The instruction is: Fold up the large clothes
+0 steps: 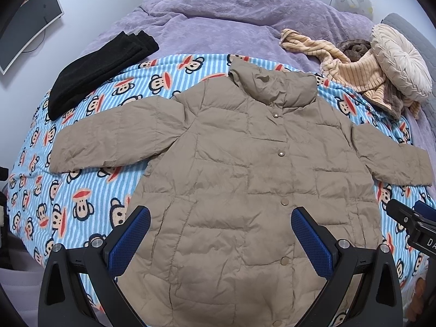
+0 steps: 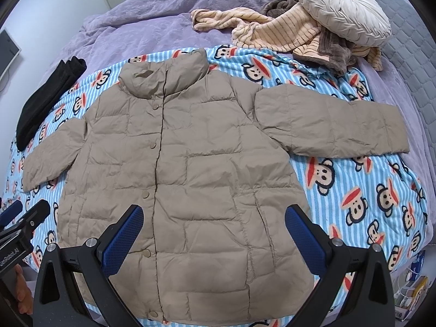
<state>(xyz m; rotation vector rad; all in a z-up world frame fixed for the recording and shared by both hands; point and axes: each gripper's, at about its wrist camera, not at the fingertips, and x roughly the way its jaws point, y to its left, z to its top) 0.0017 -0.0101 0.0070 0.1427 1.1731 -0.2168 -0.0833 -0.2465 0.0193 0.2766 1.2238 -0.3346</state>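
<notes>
A tan quilted puffer jacket (image 1: 245, 169) (image 2: 185, 163) lies flat and face up on the monkey-print blanket (image 1: 81, 188) (image 2: 354, 190), buttoned, collar away from me, both sleeves spread sideways. My left gripper (image 1: 220, 220) hovers open above the jacket's lower left front, its blue pads (image 1: 136, 231) holding nothing. My right gripper (image 2: 214, 218) hovers open above the lower right front, also holding nothing. The right gripper (image 1: 408, 218) shows at the right edge of the left wrist view; the left gripper (image 2: 19, 218) shows at the left edge of the right wrist view.
A folded black garment (image 1: 95, 73) (image 2: 46, 98) lies left of the jacket. A striped beige robe (image 1: 354, 65) (image 2: 286, 32) and a round cream cushion (image 1: 400, 57) (image 2: 343, 8) are piled at the far right. A purple bedspread (image 1: 218, 21) covers the far bed. A monitor (image 1: 27, 24) hangs on the left wall.
</notes>
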